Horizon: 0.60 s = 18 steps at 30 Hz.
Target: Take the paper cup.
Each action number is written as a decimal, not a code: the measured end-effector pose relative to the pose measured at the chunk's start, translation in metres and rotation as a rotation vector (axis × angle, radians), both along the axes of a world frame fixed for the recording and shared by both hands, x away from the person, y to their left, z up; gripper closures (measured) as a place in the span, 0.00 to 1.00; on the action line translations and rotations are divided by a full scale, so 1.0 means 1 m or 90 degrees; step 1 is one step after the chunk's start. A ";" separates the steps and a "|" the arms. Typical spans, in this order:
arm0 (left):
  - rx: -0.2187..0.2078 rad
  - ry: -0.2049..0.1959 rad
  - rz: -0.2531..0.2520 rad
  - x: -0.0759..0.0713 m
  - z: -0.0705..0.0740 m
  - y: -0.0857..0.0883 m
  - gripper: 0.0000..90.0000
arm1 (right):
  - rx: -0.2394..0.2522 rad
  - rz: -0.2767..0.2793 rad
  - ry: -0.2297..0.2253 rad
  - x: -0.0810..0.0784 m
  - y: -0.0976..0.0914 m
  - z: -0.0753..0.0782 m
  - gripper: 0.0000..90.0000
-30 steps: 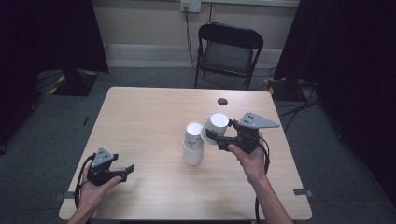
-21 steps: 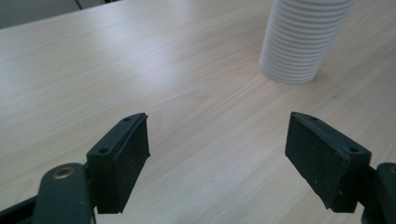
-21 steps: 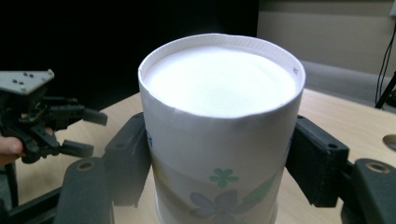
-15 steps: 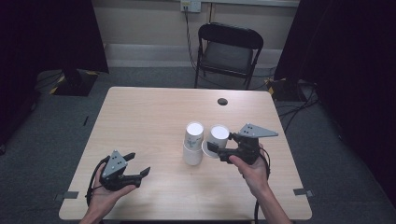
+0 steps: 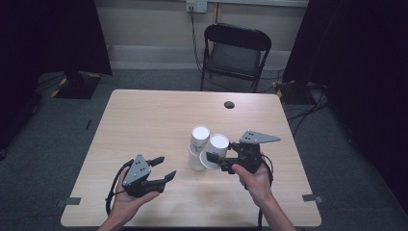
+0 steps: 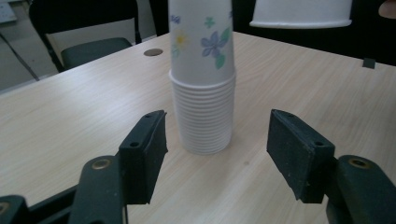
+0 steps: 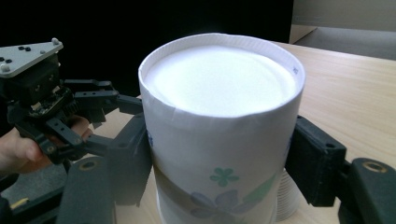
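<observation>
worktop (image 5: 144,120) carries the cup stack (image 5: 197,149) near its middle | left gripper view shows the stack's ribbed rims, flower print | right gripper (image 5: 217,161) fingers clamp a single cup (image 7: 219,140), upside down, just beside the stack | left gripper (image 5: 162,169) fingers half-spread, just been closing, nothing between, now nearer the stack than before

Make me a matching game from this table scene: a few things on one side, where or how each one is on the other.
Things:
1. cup stack
2. single cup
3. left gripper
4. folding chair

Places or states:
A. open, holding nothing
B. behind the table's far edge
C. upside down, clamped by the right gripper
D. standing on the table, near its middle

Pairs: 1-D, 2-C, 3-A, 4-B
</observation>
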<state>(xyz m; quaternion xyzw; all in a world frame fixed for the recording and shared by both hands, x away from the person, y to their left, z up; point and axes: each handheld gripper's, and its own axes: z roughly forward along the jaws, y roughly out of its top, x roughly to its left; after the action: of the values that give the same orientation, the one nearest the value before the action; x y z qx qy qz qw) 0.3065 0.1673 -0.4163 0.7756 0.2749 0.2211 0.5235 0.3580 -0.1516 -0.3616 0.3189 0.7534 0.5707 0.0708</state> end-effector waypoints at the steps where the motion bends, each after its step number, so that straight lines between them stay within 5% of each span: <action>1: 0.004 -0.001 -0.008 0.001 0.000 -0.004 0.43 | 0.005 0.001 0.005 0.000 0.000 -0.001 0.34; 18: 0.019 -0.058 -0.064 -0.005 -0.003 -0.043 0.51 | 0.052 0.052 0.101 -0.004 0.007 -0.020 0.35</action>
<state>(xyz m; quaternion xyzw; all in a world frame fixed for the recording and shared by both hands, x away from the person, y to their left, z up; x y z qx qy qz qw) 0.3013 0.1241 -0.4192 0.7853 0.2081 0.2340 0.5340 0.3544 -0.1449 -0.3820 0.3347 0.7449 0.5766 -0.0254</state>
